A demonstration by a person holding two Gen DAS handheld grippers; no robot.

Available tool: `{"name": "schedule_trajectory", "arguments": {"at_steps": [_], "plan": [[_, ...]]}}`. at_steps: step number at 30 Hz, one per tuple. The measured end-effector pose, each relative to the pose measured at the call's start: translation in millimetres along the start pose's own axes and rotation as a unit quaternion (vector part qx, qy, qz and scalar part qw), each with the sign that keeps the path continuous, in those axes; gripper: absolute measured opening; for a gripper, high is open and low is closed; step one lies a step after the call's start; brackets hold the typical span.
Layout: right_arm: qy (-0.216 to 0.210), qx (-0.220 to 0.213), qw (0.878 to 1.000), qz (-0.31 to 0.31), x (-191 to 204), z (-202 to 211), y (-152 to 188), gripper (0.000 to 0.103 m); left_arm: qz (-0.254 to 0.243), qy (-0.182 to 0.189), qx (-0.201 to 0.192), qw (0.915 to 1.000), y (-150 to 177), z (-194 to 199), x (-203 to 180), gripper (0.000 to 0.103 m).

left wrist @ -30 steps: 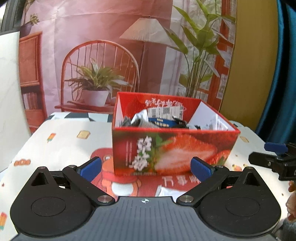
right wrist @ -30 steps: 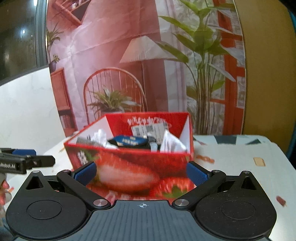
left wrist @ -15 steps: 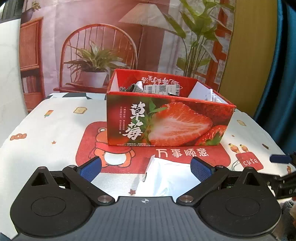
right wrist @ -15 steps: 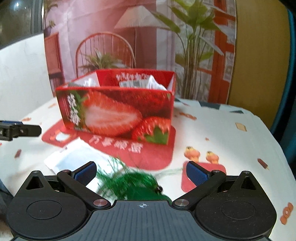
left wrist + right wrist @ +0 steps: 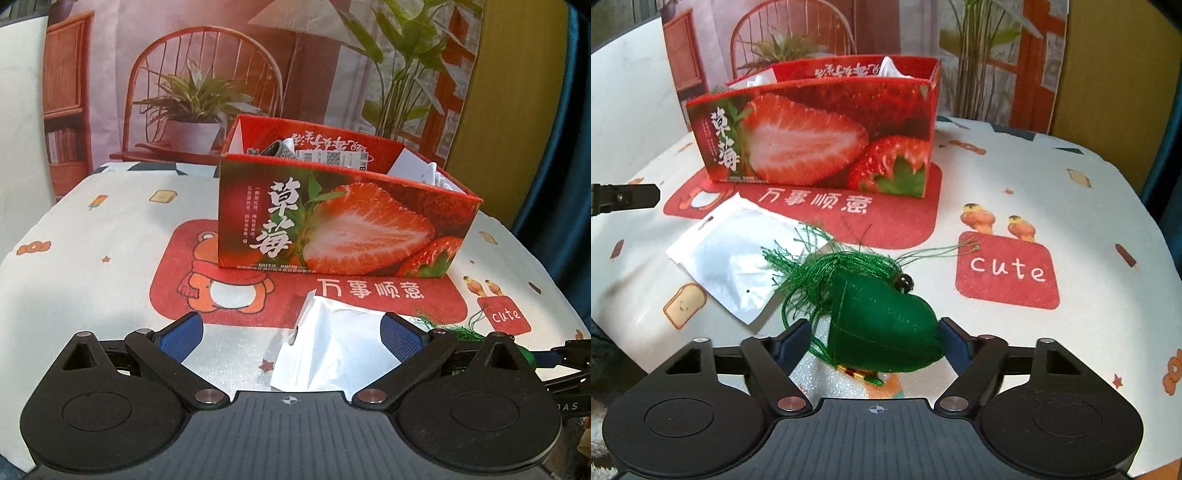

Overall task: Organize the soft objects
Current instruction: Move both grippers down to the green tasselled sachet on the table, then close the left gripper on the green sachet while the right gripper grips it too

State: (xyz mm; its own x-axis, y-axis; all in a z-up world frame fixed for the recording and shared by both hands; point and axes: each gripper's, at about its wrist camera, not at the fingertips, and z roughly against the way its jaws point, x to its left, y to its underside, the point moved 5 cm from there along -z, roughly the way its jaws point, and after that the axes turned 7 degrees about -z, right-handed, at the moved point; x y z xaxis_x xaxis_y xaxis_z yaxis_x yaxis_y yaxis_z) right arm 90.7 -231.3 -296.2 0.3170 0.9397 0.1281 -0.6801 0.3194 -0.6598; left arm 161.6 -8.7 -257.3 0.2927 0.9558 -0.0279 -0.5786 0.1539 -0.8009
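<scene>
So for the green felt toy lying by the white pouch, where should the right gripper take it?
Across the plump felt body of the green toy, coming low from the near side, where the right gripper already straddles it. The body is firm and rounded; the tassel threads toward the white pouch would likely slip.

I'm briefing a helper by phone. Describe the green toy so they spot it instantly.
Find the strawberry box on the tablecloth. In front of it lies a white pouch; the green toy sits beside that, between the right gripper fingers. Only it is felt-green, with thread tassels and a black bead.
</scene>
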Motion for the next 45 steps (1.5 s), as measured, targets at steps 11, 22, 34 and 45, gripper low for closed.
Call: {"name": "schedule_trajectory", "arguments": {"at_steps": [11,22,34,45], "plan": [[-0.044,-0.021,0.999,0.001,20,-10,-31,0.057,0.014,-0.01,0.011,0.9998,5,-6,7,0.103],[-0.099,-0.085,0.989,0.064,78,-25,-72,0.057,0.03,-0.019,0.025,0.9991,9,-11,14,0.103],[-0.125,-0.061,0.987,0.08,96,-49,-47,0.061,0.049,-0.004,0.023,0.9985,5,-13,17,0.1],[-0.137,-0.064,0.987,0.051,81,-46,-39,0.069,-0.003,0.103,0.027,0.9943,-20,-34,-34,0.08]]}}
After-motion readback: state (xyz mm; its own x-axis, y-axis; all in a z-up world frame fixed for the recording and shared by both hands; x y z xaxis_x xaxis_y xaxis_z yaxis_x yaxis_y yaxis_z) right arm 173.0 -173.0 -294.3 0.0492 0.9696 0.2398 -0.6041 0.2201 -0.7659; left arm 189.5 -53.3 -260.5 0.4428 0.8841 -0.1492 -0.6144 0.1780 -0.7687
